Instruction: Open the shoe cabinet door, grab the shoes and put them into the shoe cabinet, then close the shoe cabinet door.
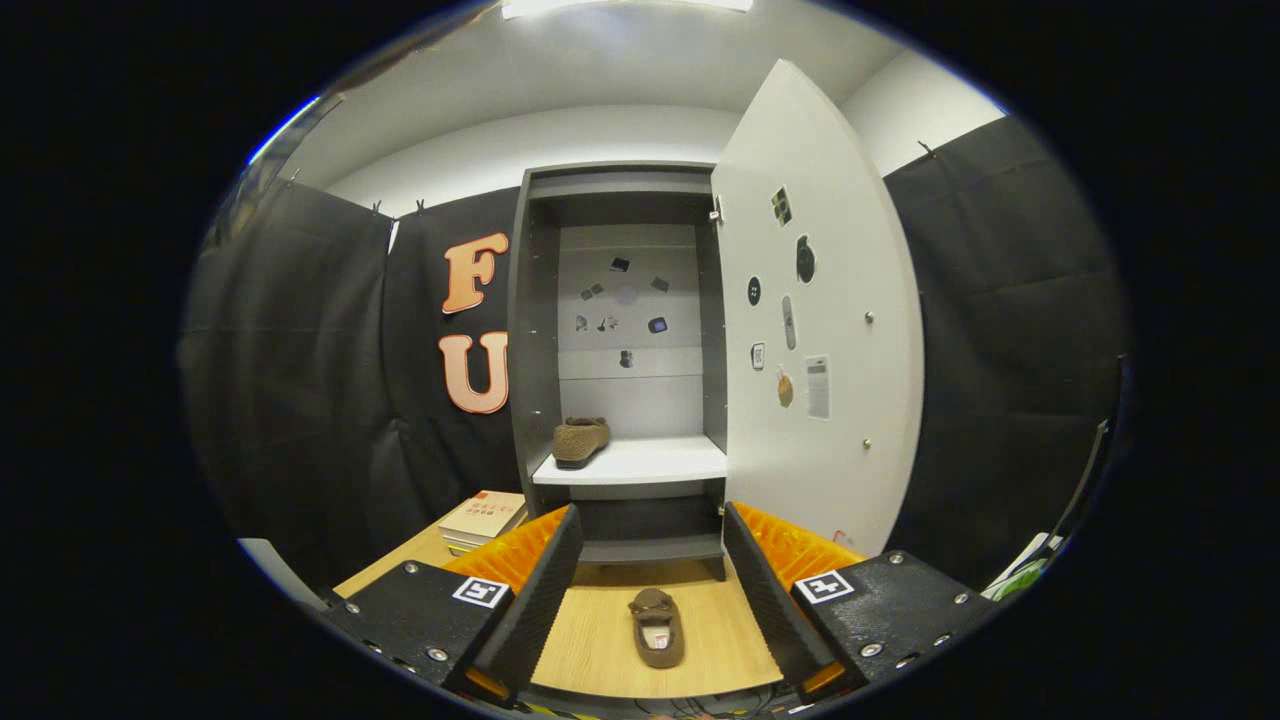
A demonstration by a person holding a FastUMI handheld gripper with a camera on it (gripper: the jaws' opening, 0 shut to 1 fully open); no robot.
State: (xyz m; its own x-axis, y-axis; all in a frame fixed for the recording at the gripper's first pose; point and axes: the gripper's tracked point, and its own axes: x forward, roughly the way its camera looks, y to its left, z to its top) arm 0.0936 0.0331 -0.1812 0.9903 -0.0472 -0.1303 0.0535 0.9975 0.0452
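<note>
The dark grey shoe cabinet [530, 330] stands ahead with its white door [820, 330] swung wide open to the right. One brown slipper [580, 441] rests on the left side of the white shelf [650, 462] inside. A second brown slipper [656, 627] lies on the wooden table, toe toward the cabinet, between my two fingers and a little below their tips. My gripper [648, 525] is open, with nothing held, and hangs in front of the cabinet's lower part.
A small stack of books [484, 520] lies on the wooden table [600, 650] left of the cabinet. Small stickers and objects dot the inside of the door and the cabinet's back panel. Black cloth walls surround the booth.
</note>
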